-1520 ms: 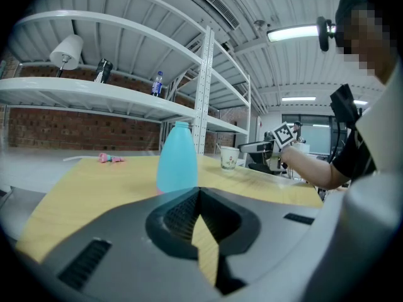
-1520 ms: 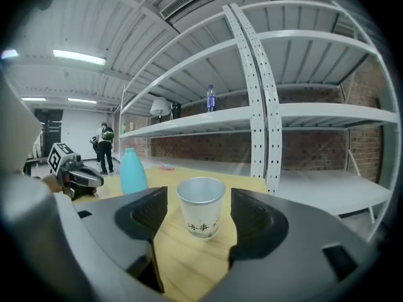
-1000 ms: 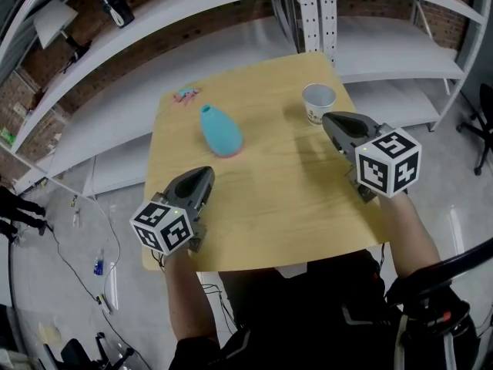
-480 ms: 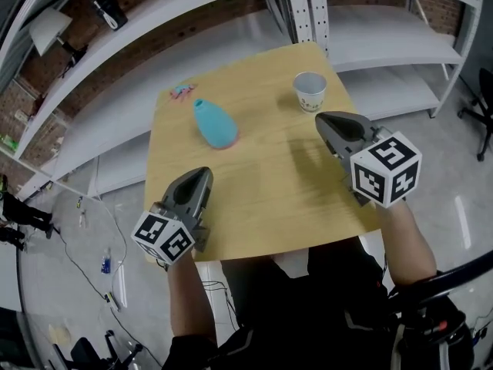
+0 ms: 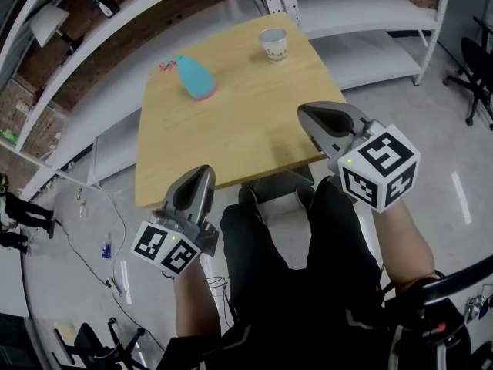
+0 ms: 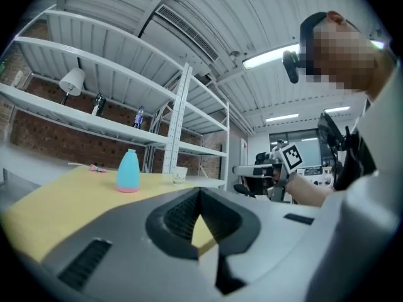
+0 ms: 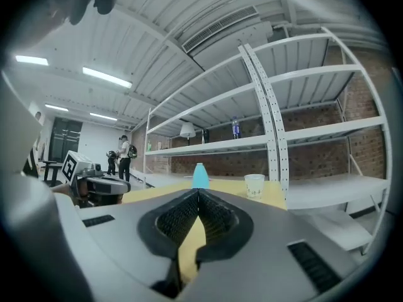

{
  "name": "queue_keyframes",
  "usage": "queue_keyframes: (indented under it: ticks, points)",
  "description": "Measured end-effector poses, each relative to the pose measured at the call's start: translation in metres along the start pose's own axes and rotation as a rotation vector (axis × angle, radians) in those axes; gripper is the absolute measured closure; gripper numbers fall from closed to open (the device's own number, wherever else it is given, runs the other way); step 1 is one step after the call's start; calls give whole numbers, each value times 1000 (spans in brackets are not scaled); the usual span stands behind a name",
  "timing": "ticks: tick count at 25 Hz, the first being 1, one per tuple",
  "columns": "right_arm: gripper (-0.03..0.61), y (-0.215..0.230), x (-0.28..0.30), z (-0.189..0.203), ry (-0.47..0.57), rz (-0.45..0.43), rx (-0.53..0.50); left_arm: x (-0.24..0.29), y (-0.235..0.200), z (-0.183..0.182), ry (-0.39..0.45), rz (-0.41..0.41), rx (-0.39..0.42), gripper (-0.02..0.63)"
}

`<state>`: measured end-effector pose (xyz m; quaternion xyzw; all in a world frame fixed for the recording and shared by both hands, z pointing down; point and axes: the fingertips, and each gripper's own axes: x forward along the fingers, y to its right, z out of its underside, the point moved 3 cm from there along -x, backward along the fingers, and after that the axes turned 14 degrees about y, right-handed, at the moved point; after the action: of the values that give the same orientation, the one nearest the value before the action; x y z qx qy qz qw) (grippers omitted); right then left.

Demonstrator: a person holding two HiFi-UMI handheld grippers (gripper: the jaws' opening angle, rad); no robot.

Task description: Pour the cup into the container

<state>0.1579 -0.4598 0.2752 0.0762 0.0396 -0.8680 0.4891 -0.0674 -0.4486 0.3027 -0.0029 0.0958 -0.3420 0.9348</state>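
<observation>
Standing upright: a white paper cup (image 5: pixel 273 44) and teal, pink-based container (image 5: pixel 192 77).

Cup (image 5: pixel 273 44) at the far right corner of the table (image 5: pixel 231 129) — container (image 5: pixel 194 78) to its left, well apart

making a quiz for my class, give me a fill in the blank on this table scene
In the head view the paper cup stands to the ____ of the blue container. The container's base is ____. The left gripper and right gripper both have jaws ____ and empty.
Missing: right; pink; shut
</observation>
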Motion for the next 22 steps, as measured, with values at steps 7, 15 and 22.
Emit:
queue_keyframes:
  ticks: [7,15,22]
  points:
    - [577,-100,-125,-22,1,38,13,-86,113,-18,-11,62,-1,612]
    - [577,-250,-248,-38,-7,43,-3,-247,222,-40,5,82,-28,612]
    - [577,-358,-320,-53,8,53,1,-369,287,-52,-3,100,-24,612]
